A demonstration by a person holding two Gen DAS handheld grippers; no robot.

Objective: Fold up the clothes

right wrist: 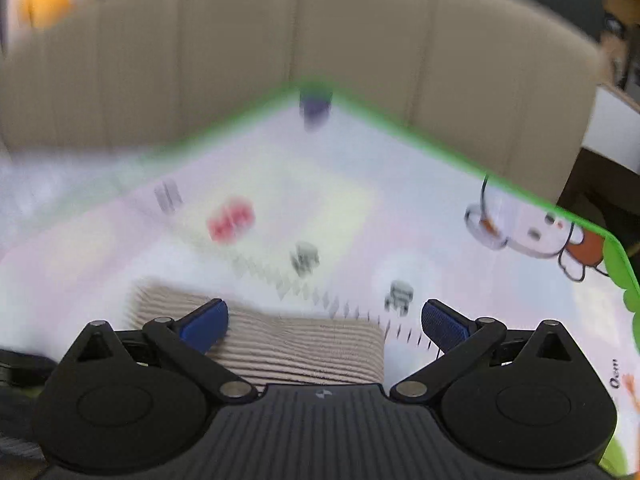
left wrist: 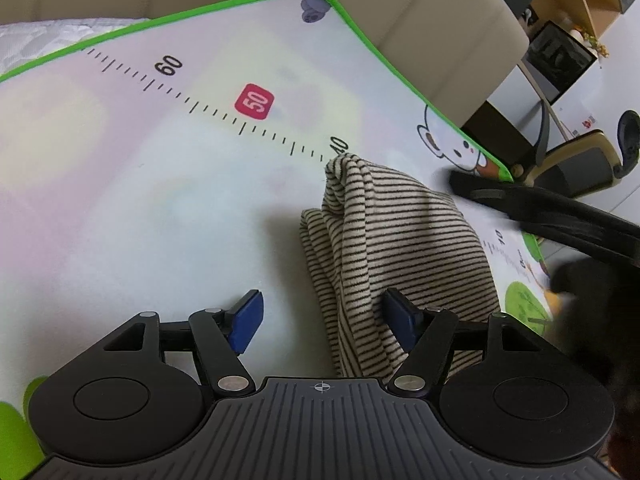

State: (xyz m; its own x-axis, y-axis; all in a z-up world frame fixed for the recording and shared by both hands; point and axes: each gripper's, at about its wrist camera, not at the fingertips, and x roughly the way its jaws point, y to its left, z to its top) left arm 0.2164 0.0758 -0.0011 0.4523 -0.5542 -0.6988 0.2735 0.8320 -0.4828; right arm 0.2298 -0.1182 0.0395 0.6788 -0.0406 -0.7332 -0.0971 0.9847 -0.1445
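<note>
A cream knit garment with thin dark horizontal stripes (left wrist: 404, 248) lies on a pale pastel play mat edged in bright green (left wrist: 168, 200), printed with black ruler ticks, a red number badge (left wrist: 254, 102) and cartoon animals.

Folded beige, dark-striped garment (left wrist: 396, 248) lies bunched on the pastel mat (left wrist: 140, 184).

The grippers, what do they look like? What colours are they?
Both look alike. The left gripper and right gripper have black arms with silver rivets, two round black discs, and a grey ribbed plate bearing a small crosshair mark. The jaws end in blue pads. No cables or sleeves show.
</note>
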